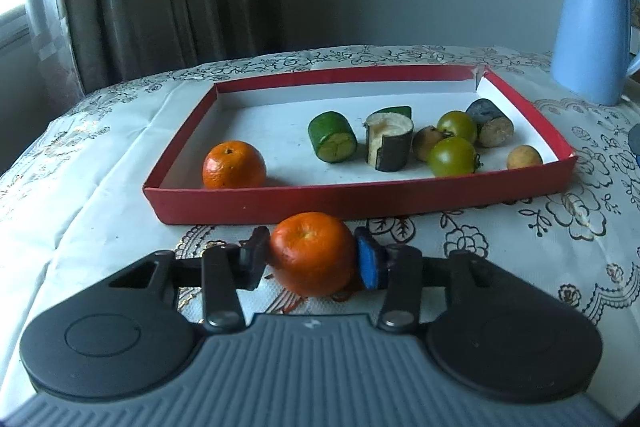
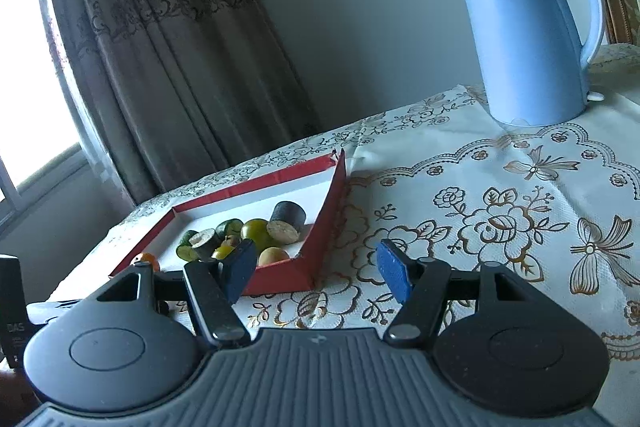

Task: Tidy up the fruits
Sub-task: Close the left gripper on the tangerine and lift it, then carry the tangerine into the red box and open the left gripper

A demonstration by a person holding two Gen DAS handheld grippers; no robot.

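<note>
- Left wrist view, nearest: the left claw (image 1: 314,259) is clamped on a round orange tangerine (image 1: 313,253), one dark pad on each flank. The fruit sits low against the bench (image 1: 100,187), which is covered in a white cloth with gold floral embroidery, just in front of the tray's near wall.
- Step in hand, as I judge it: the grasp on the last loose fruit is made, and the carry into the tray has not begun.
- The next move calls for a lift high enough to clear the near wall, then a short reach forward and a gentle release on bare white floor. The open patch between the tangerine already inside and the green piece looks suitable.
- Right wrist view: the right claw (image 2: 318,273) is released, with blue pads apart and nothing between them, hovering over the cloth beside the tray's near right corner.
- Further off: a shallow red cardboard tray with a white floor (image 1: 360,201) holds a second orange tangerine (image 1: 234,165) at its near left. To the right are a green-skinned cut cylinder (image 1: 332,137), a pale-cored dark-skinned chunk (image 1: 388,143), two round green fruits (image 1: 452,157), two small tan round fruits, and a dark cylinder with a tan cut face (image 1: 490,123).
- Farthest: a pale blue plastic electric kettle (image 2: 528,35) stands on the bench well beyond the tray, in front of a grey curtain.
</note>
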